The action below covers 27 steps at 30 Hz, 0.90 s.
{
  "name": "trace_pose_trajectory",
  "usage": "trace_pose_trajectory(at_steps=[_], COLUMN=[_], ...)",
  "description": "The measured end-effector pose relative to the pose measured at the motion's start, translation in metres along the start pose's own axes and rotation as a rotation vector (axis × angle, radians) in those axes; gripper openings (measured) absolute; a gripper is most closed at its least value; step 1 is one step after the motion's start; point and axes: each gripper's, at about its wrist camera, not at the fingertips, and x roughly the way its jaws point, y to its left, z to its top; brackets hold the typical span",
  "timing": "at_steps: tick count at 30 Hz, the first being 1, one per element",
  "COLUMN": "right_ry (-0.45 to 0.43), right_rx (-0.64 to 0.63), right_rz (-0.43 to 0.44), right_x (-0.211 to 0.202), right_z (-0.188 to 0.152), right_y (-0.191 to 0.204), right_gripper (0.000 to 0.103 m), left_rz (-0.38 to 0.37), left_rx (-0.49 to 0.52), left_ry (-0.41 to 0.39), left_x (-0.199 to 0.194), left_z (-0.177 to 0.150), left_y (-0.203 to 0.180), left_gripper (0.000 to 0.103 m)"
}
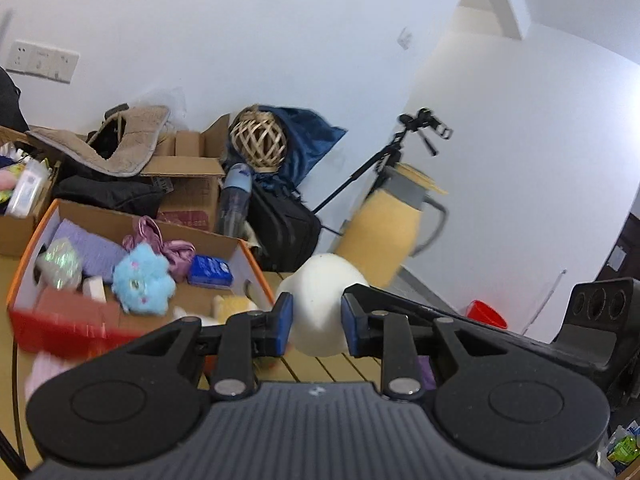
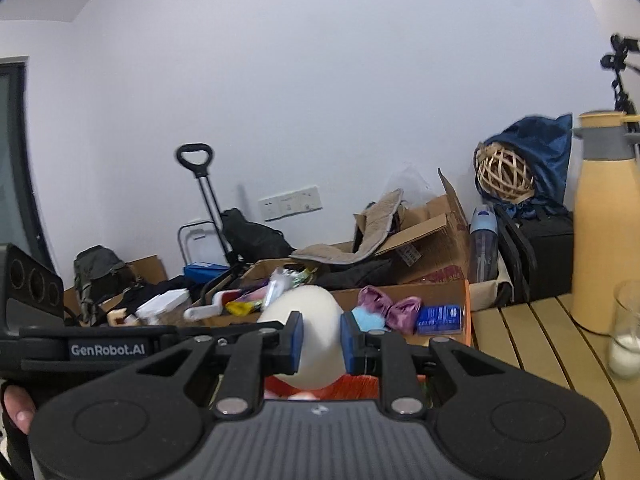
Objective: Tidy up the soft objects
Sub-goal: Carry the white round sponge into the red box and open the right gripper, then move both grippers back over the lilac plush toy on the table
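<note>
You are pinching a white, egg-shaped soft foam lump (image 1: 320, 304) at centre frame: left gripper (image 1: 316, 322) and right gripper (image 2: 321, 342) both nearly closed, blue pads pressing its sides. It looks light, squashy and easily dented, so hold the waist. At left, the orange-rimmed cardboard box (image 1: 256, 262) is holding a fluffy blue plush toy (image 1: 142, 282), purple satin bow (image 1: 172, 250) and blue packet (image 1: 211, 271).

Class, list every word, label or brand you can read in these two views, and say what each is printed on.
"GenRobot.AI": on the left gripper body, seen in the right wrist view.
Blue packet in the orange box: print too small.
Cardboard carton label: blurred.
</note>
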Motion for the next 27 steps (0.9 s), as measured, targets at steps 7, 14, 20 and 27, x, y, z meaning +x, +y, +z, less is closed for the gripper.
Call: trace_pose_trajectory(at_steps=[7,14,20,27], right_ry=[0.120,0.270,0.306,0.238], right_rx=[0.156,0.262,0.231,0.157], right_rz=[-0.014,-0.085,-0.146,-0.132], right_x=[0.122,0.221,0.254,0.220], right_z=[0.025,0.000,-0.017,-0.001], right_y=[-0.064,-0.120,-0.126,-0.111], right_gripper=[0.020,0.020,0.023,0.023], left_rz=[0.060,0.141,0.167,0.181], left_rx=[-0.090,-0.170,-0.073,0.110], left_ry=[0.127,0.273,0.271,0.162], left_x=[0.101,0.186,0.177,0.086], left_z=[0.037,0.028,0.024,0.038], left_y=[0.069,0.131,0.131,0.095], left_gripper=[0.026,0.028,0.043,0.054])
